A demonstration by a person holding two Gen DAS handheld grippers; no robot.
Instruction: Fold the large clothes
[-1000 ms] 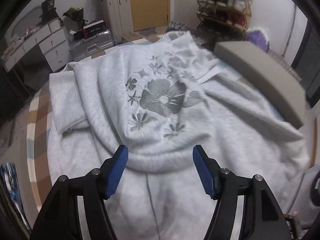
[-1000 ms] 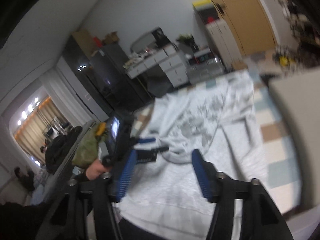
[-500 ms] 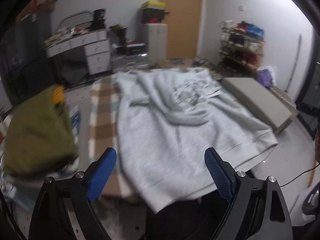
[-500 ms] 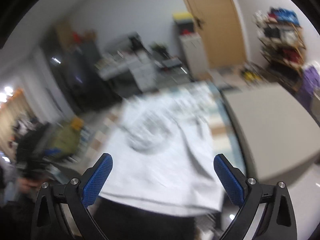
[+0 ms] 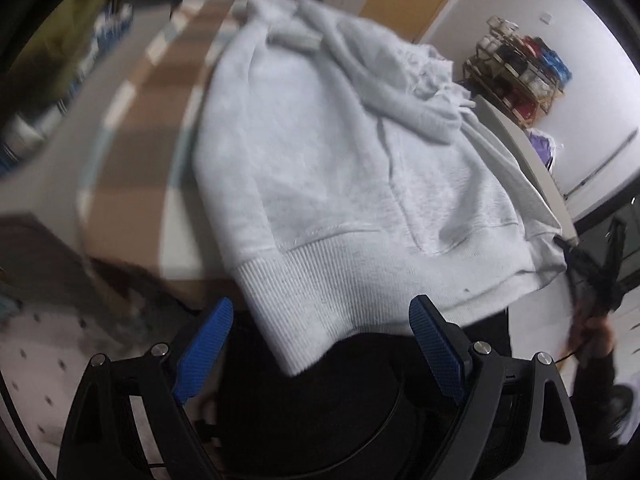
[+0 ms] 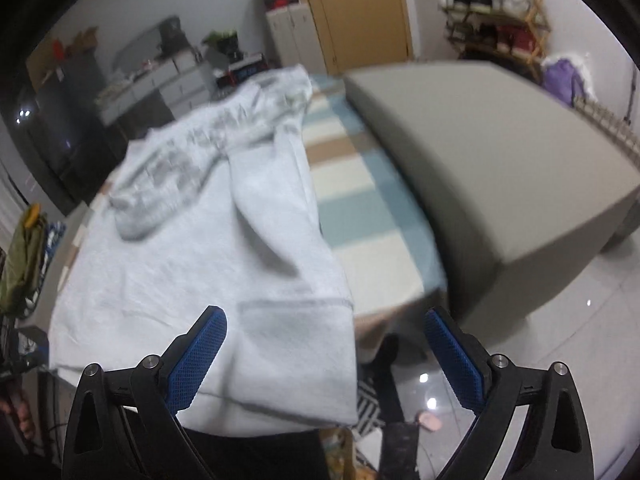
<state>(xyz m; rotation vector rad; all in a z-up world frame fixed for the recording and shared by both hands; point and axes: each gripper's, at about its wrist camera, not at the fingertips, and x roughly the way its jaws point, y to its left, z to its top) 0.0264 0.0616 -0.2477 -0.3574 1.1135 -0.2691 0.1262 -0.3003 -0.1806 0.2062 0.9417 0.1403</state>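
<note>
While the grey hoodie [image 5: 340, 168] lies spread on the checked table [image 6: 360, 216], its ribbed hem [image 5: 360, 280] hanging over the near edge, both grippers, left [image 5: 320, 344] and right [image 6: 326, 356], hover open and empty above that hem. Soft, thick fleece will sag and drape; best pinched at the two hem corners

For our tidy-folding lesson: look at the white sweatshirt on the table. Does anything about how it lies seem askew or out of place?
Yes. The sweatshirt lies crooked: its ribbed hem hangs off the table's near edge, and a sleeve is bunched across the chest, so it is not flat for folding.
</note>
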